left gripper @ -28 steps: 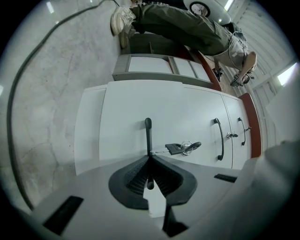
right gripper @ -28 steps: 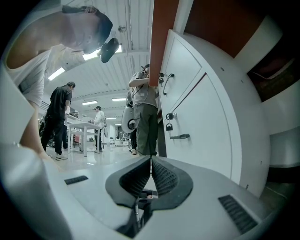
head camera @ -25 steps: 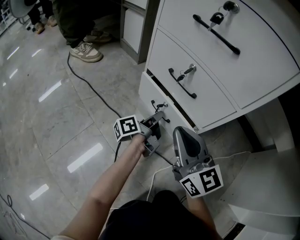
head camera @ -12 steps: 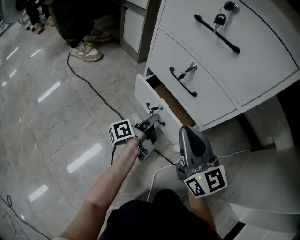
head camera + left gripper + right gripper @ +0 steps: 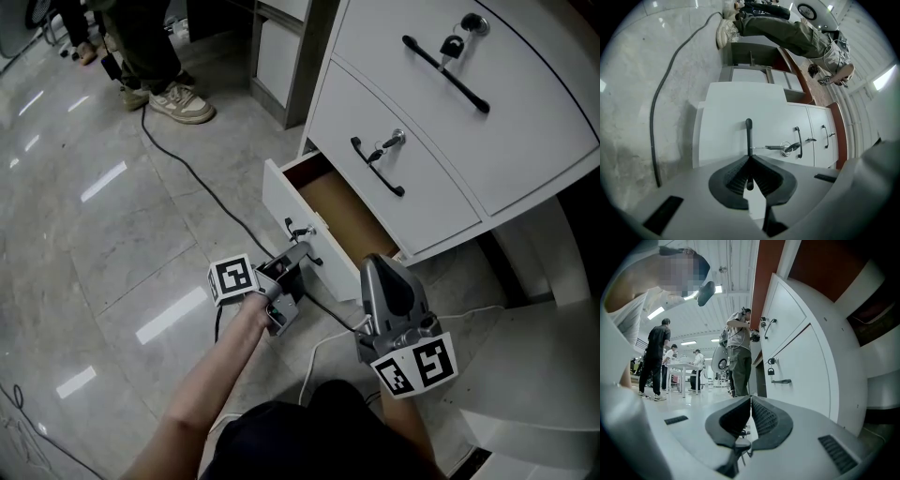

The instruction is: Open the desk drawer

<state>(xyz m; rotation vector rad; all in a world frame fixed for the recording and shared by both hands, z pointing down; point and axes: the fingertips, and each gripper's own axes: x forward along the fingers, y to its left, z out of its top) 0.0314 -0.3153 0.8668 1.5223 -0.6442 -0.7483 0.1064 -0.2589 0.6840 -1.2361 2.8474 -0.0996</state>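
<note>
**A:** Where does the bottom drawer (image 5: 283, 201) sit against the left gripper (image 5: 300, 251)?

**B:** Straight in front of it. It is the lowest of three in the white desk pedestal, along the bottom edge. It stands partly out over the floor (image 5: 112, 244), with its brown inside showing. The left gripper's jaws are clamped on the drawer's black handle (image 5: 748, 133), with the bar caught in the seam between them.

**A:** Which way does that handle run?

**B:** It is a slim bar with its long axis along the width of the drawer front. In the head view it slants from upper left to lower right. In the left gripper view it rises straight up out of the jaws. A key (image 5: 783, 148) on a ring sticks out of the front just beside it.

**A:** And the drawer itself?

**B:** Its white front faces outward toward the person, and the open top lies below the middle drawer (image 5: 412, 159).

**A:** The right gripper (image 5: 377, 261)?

**B:** It is near the drawer's right end, with its jaws pressed together and nothing between them.
</note>
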